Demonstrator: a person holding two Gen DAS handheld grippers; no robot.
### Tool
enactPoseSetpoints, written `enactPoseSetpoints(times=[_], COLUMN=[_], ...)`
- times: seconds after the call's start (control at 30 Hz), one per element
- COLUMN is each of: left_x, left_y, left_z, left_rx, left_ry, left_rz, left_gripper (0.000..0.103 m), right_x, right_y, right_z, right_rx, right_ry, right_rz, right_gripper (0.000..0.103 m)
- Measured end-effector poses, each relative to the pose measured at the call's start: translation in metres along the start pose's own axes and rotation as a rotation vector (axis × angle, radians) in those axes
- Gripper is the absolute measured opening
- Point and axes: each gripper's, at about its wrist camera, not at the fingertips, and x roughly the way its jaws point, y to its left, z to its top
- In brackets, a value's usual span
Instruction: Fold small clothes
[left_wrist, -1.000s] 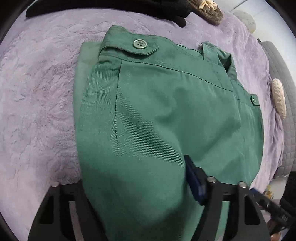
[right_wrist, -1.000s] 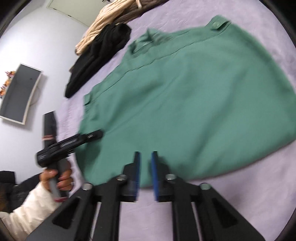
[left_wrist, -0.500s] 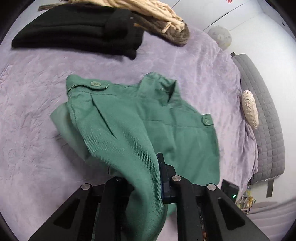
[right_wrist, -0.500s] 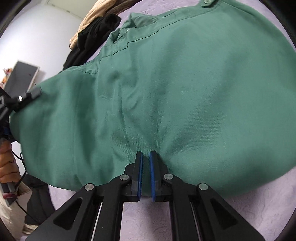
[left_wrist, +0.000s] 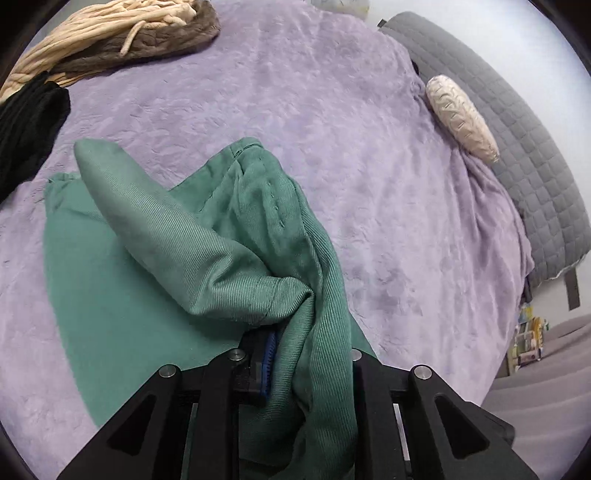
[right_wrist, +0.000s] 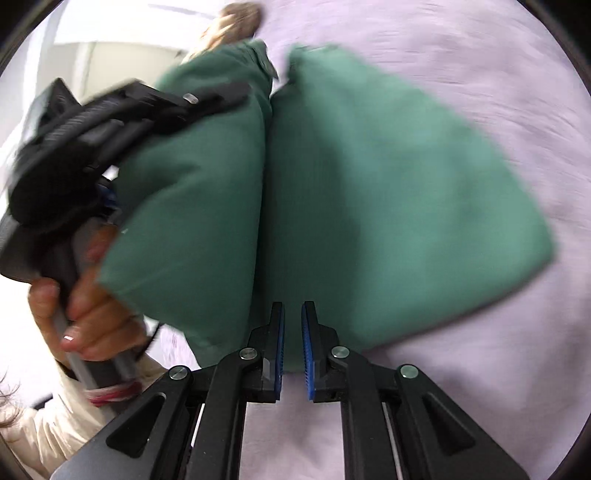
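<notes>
The green garment (left_wrist: 207, 251) lies on the lavender blanket (left_wrist: 351, 129), and one side of it is lifted into a bunched fold. My left gripper (left_wrist: 295, 350) is shut on that fold; a blue pad (left_wrist: 267, 350) shows beside the cloth, which covers the other finger. In the right wrist view the garment (right_wrist: 388, 206) is blurred, one half flat and the other half raised at the left. My right gripper (right_wrist: 292, 325) sits over its near edge. Its jaws stand a narrow slit apart and are opening slightly, pressing on nothing.
A black garment (left_wrist: 26, 129) and a cream-and-brown knit (left_wrist: 122, 37) lie at the bed's far left. A cream cushion (left_wrist: 461, 114) rests against a grey quilt (left_wrist: 535, 147) on the right. A person's hand (right_wrist: 88, 325) holds the left tool's handle.
My left gripper closed on the garment's side, then swept it up and across over the rest. My right gripper moved in to the garment's near edge, and its slit widened slightly.
</notes>
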Motion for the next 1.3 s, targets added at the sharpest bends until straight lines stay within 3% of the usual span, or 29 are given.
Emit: enactPoseSetpoints(times=[0.1,0.23,0.37,0.4,0.47,0.5,0.6,0.83,1.0,1.07,1.1,1.13,1.23,1.3], left_x=[0.035,0.035,0.012,0.005,-0.009,-0.016,-0.039,-0.069,-0.067,-0.069,-0.071,-0.073,-0.084,-0.094], left_y=[-0.014,-0.034,-0.071,-0.077,-0.082,-0.080,-0.051,0.070,0.118,0.121,0.121,0.120,0.117,0.112], left_z=[-0.011,-0.025,-0.025,-0.023,-0.017,-0.013,-0.015,-0.060,-0.091,-0.096,-0.097,-0.098,-0.096,-0.094], left_rx=[0.023,0.089,0.272,0.303,0.302,0.287,0.204,-0.081,-0.260,-0.267,-0.256,-0.250,-0.232,-0.218], left_ry=[0.038,0.005,-0.085,-0.106,-0.151,-0.163,-0.200,-0.128,-0.064,-0.064,-0.065,-0.051,-0.067,-0.091], left_rz=[0.103,0.167,0.164,0.159,0.135,0.128,0.161,0.331,0.350,0.351,0.355,0.341,0.321,0.299], left_gripper=[0.021,0.048,0.072,0.086,0.087,0.087,0.087,0.087,0.087,0.087,0.087,0.087,0.087,0.087], right_x=[-0.014,-0.024,-0.025,-0.026,-0.030,-0.036,-0.048,-0.042,0.006,0.024,0.034,0.042,0.043,0.045], right_y=[-0.027,-0.043,-0.053,-0.054,-0.057,-0.060,-0.066,-0.033,-0.005,0.003,0.008,0.011,0.024,0.033], right_z=[0.003,0.007,0.012,0.012,0.014,0.012,0.008,0.001,0.001,0.000,0.002,0.002,-0.002,-0.009], right_rx=[0.076,0.130,0.166,0.172,0.179,0.185,0.207,0.093,0.071,0.075,0.082,0.101,0.115,0.095], right_ry=[-0.021,-0.047,-0.049,-0.048,-0.052,-0.058,-0.081,0.000,0.068,0.098,0.110,0.126,0.112,0.121], right_rz=[0.045,0.085,0.100,0.100,0.097,0.098,0.132,0.155,0.190,0.189,0.192,0.207,0.307,0.327], right_gripper=[0.012,0.012,0.012,0.012,0.012,0.021,0.062,0.065,0.066,0.056,0.024,0.011,0.010,0.009])
